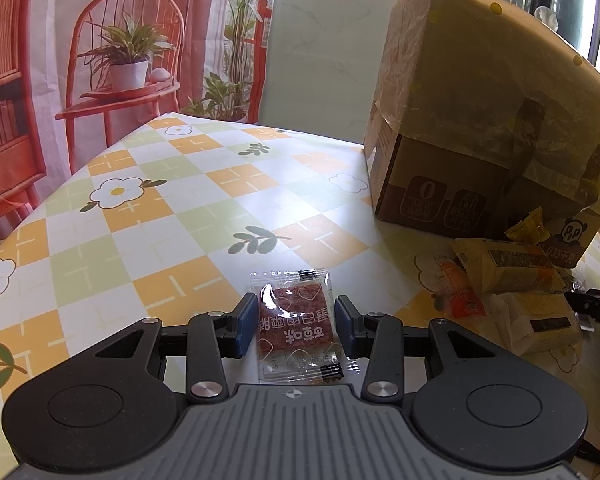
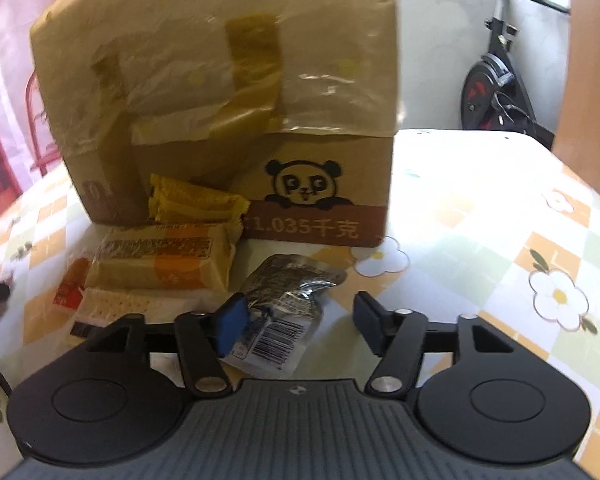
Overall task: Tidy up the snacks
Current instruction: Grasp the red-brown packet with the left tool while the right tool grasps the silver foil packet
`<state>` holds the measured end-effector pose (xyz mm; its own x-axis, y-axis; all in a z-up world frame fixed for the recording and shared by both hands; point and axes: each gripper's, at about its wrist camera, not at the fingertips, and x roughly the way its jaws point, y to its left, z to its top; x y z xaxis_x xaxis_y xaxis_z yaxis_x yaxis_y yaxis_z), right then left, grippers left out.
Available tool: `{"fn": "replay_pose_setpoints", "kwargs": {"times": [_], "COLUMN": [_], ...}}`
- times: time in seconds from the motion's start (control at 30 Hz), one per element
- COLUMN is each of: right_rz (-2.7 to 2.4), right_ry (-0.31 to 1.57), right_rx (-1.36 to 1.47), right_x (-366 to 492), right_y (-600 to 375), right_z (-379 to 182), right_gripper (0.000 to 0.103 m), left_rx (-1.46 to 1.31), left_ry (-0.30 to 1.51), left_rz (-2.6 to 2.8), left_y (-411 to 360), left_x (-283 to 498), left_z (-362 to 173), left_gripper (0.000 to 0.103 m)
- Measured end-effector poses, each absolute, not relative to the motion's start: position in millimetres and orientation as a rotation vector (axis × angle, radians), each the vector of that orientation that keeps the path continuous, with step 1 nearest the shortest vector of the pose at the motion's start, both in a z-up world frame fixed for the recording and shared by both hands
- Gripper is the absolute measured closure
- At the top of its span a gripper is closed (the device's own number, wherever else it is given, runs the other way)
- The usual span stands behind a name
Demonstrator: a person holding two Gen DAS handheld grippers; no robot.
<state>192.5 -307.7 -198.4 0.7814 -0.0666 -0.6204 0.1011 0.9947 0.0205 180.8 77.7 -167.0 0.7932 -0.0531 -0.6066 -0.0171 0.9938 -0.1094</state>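
Observation:
A clear packet with a red meat snack [image 1: 295, 320] lies flat on the table between the open fingers of my left gripper [image 1: 296, 326]; the pads stand just beside its edges. A pile of yellow snack packets [image 1: 508, 268] lies against a cardboard box [image 1: 480, 120]. In the right wrist view my right gripper [image 2: 298, 326] is open over a silver foil packet [image 2: 284, 300], whose left part is by the left finger. The yellow packets [image 2: 164, 260] lie left of it, before the panda box [image 2: 236, 92].
The table [image 1: 180, 208] has a checked flower cloth. The tall box stands at the table's right in the left view. A curtain printed with chairs hangs behind. An exercise bike [image 2: 496, 80] stands beyond the table's far edge.

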Motion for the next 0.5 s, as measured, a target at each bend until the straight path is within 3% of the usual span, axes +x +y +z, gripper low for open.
{"fn": "replay_pose_setpoints", "kwargs": {"times": [0.1,0.3,0.43,0.5], "right_rz": [-0.087,-0.079,-0.061,-0.04], "right_ry": [0.696,0.711,0.701,0.685], "right_rx": [-0.006,-0.031,-0.046,-0.062], "right_x": [199.5,214.7,218.0,213.4], "right_y": [-298.3,-290.1,-287.8,-286.0], "right_z": [-200.4,-203.2,-204.8,-205.5], "right_gripper": [0.029,0.029,0.036,0.048], "left_rx": [-0.098,-0.101,-0.1,-0.1], "left_ry": [0.657,0.656,0.657,0.657], "left_rz": [-0.017,-0.018,-0.018,-0.018], "left_y": [77.1,77.0,76.7,76.6], "left_x": [180.9,181.3,181.7,181.7], "left_z": [-167.1,-167.0,-167.0,-167.0], "left_gripper": [0.059,0.059,0.059,0.059]}}
